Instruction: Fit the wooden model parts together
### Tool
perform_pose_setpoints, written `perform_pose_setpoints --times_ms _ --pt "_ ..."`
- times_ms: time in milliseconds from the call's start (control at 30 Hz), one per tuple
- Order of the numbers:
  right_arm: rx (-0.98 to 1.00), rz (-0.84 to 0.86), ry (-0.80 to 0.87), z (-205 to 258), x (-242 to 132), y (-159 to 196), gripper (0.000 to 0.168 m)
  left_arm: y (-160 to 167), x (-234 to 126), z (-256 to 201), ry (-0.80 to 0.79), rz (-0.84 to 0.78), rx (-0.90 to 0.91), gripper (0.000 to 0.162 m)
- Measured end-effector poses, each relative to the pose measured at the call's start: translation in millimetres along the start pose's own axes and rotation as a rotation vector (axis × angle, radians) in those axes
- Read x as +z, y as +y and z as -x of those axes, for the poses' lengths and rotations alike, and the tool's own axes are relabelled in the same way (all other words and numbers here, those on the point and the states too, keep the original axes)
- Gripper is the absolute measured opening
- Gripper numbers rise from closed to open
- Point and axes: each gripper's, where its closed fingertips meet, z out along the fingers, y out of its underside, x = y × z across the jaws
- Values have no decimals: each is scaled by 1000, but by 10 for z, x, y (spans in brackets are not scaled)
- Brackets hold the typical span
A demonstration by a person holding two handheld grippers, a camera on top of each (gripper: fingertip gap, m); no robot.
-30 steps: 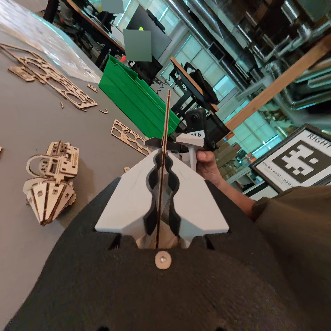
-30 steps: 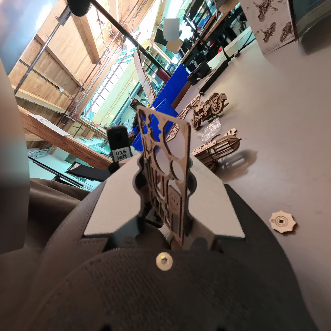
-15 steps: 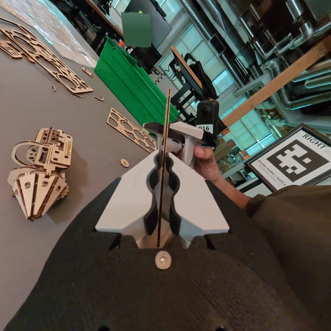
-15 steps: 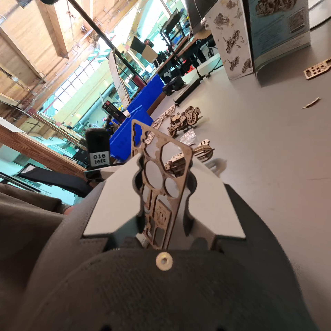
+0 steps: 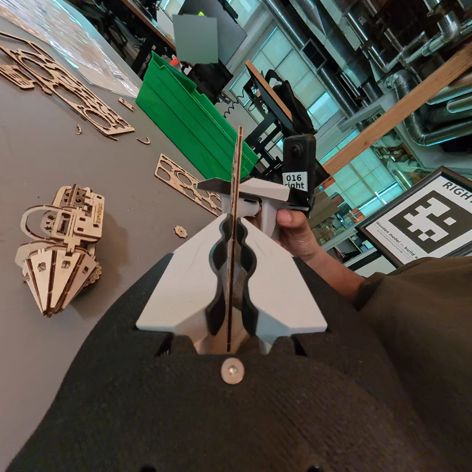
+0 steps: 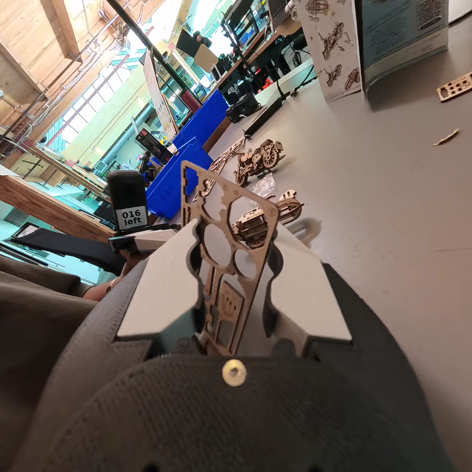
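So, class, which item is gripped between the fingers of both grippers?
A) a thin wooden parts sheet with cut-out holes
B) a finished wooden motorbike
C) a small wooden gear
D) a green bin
A: the wooden parts sheet stands clamped in the right gripper, and the left gripper pinches it edge-on.

wooden model (image 5: 60, 249) left on table (image 5: 38, 166); bin (image 5: 189, 120) seemingly behind

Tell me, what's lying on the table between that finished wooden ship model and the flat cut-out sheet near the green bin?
In the left wrist view, only a small wooden gear lies on the grey table between the ship model and the cut-out sheet.
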Motion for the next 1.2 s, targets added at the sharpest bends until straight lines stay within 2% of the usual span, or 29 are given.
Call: perform_pose_setpoints --times_ms 200,533,633,700,767,833,967,1067,1133,1200 --pt "16 19 -8 -3 -8 7 48 12 9 -4 1 8 6 2" --pt "21 58 56 -108 28 114 50 76 21 22 -111 63 284 7" --pt "-16 28 58 -86 25 59 50 51 19 47 -92 44 189 4" --pt "-25 6 53 -74 35 25 52 10 3 81 -40 5 7 2" --pt "-21 -6 19 -23 34 -13 62 -29 -25 141 19 -52 -214 2" --pt "-6 -59 -27 47 -19 -131 63 -49 -59 212 43 -82 -316 2" --pt "-48 -127 31 -58 -143 -280 59 -138 -99 180 -5 -79 -139 2" --pt "-231 -165 98 -22 -216 -385 51 -230 -162 224 -95 -122 0 1" --pt "-317 -122 71 145 -173 -316 51 -312 -198 123 -141 -154 192 1" --pt "-284 -83 -5 387 -105 -222 54 -315 -185 -11 -222 -134 473 1"
